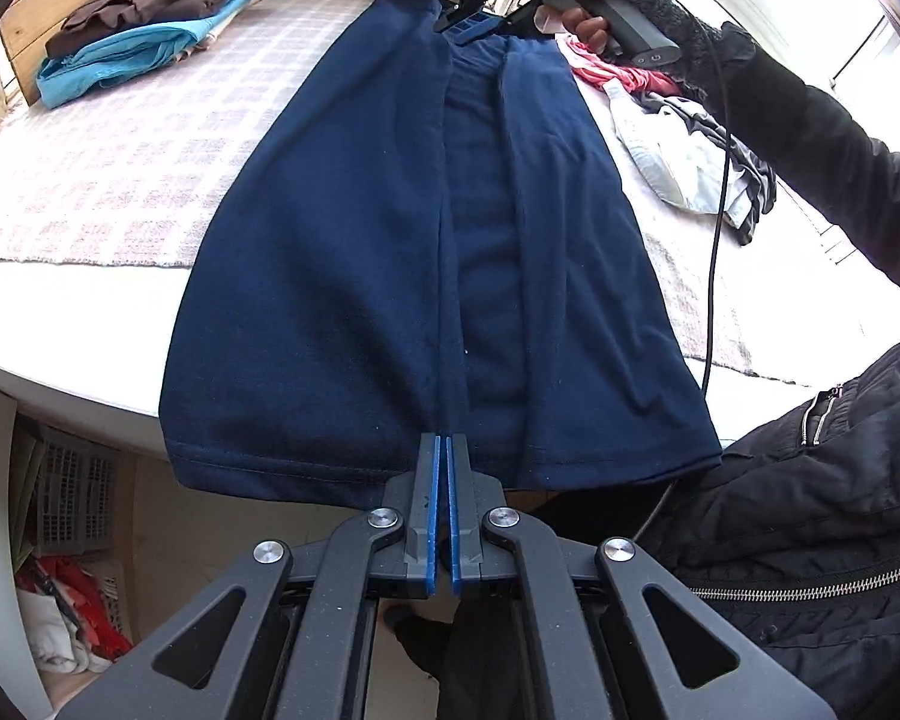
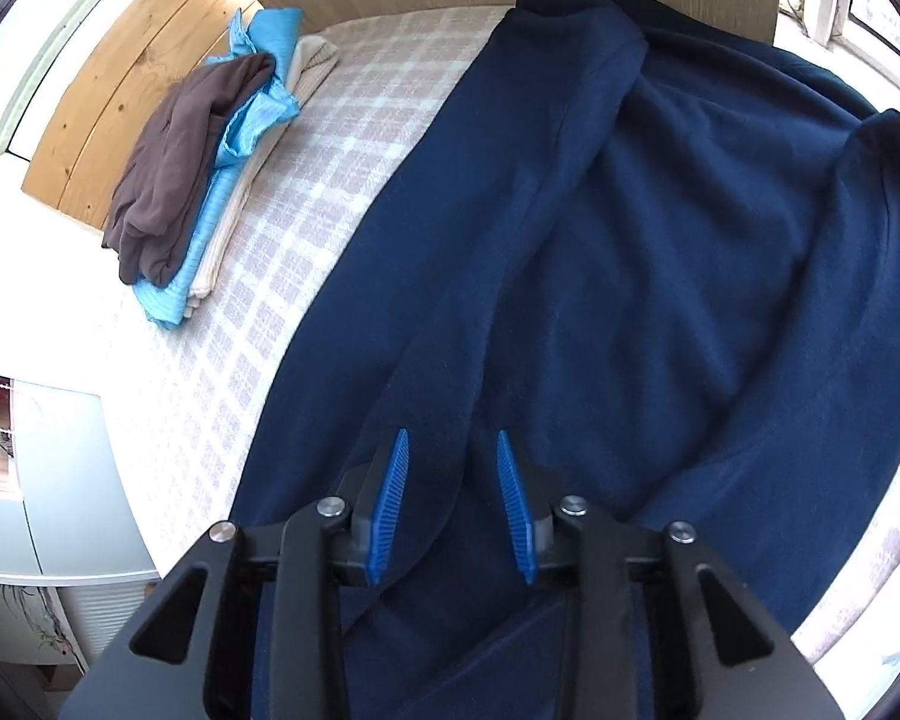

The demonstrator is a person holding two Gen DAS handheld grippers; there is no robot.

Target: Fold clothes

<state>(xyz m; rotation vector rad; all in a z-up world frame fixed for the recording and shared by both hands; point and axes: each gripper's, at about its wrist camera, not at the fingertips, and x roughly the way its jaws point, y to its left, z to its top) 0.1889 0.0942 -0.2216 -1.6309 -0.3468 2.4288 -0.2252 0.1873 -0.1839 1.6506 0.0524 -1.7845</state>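
Garment: my dark navy knit garment [image 1: 354,252] lies lengthwise on the checked pink-and-white cloth [image 1: 120,168], hem overhanging the near edge.
Left tongs [image 1: 442,450]: pressed together on the hem.
Right tongs [image 2: 453,450]: spread apart over the far end, gripping nothing.

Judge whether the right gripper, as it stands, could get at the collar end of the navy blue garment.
Probably yes. The right gripper hangs open right over the navy blue garment near its far end, with nothing between its fingers and the cloth. The left gripper pinches the near hem.
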